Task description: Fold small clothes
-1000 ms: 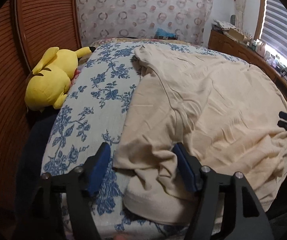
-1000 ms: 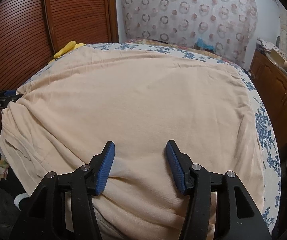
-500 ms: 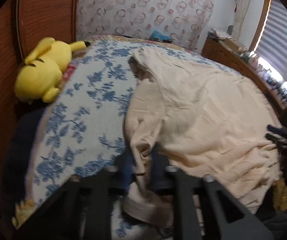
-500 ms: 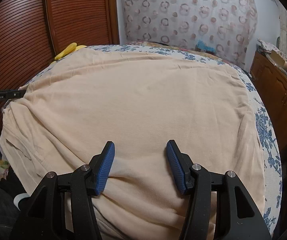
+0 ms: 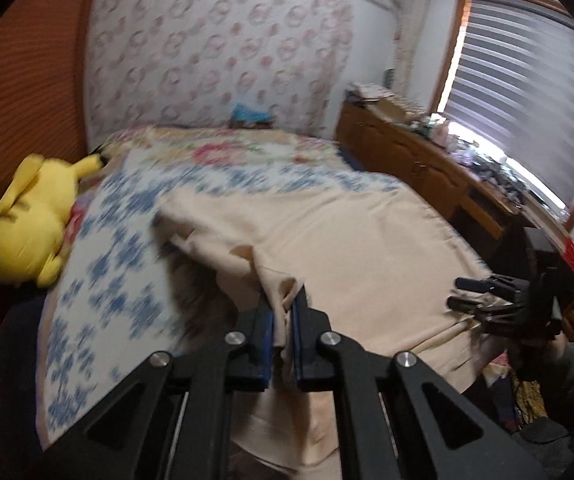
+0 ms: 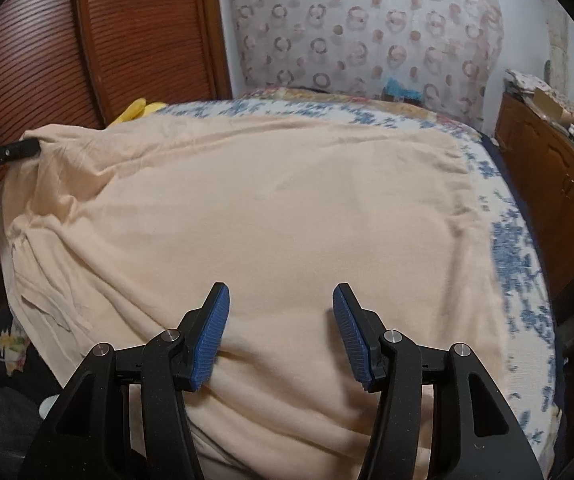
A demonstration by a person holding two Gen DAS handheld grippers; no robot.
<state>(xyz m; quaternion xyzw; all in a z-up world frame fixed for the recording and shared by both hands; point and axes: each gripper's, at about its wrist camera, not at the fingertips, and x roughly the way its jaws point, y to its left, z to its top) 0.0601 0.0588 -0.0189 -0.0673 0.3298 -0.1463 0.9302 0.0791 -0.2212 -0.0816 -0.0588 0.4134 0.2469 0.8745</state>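
A cream shirt [image 5: 351, 240] lies spread over the floral bedspread [image 5: 111, 248]. My left gripper [image 5: 283, 312] is shut on a pinch of the cream shirt's left edge and holds it lifted off the bed, so the cloth tents up. In the right wrist view the cream shirt [image 6: 271, 208] fills the bed, and my right gripper [image 6: 281, 312] is open, its blue pads just above the near hem. The left gripper shows at the far left of that view [image 6: 3, 154]; the right gripper shows at the right of the left wrist view [image 5: 483, 296].
A yellow plush toy [image 5: 31, 224] lies at the bed's left edge by the wooden slatted wall [image 6: 35, 52]. A wooden dresser [image 5: 419, 164] with clutter runs along the right under the window blind [image 5: 527, 92]. A patterned curtain [image 6: 367, 28] hangs behind the bed.
My left gripper has shut on the shirt's left edge and lifted it up off the bedspread. My right gripper has stayed open over the near hem.
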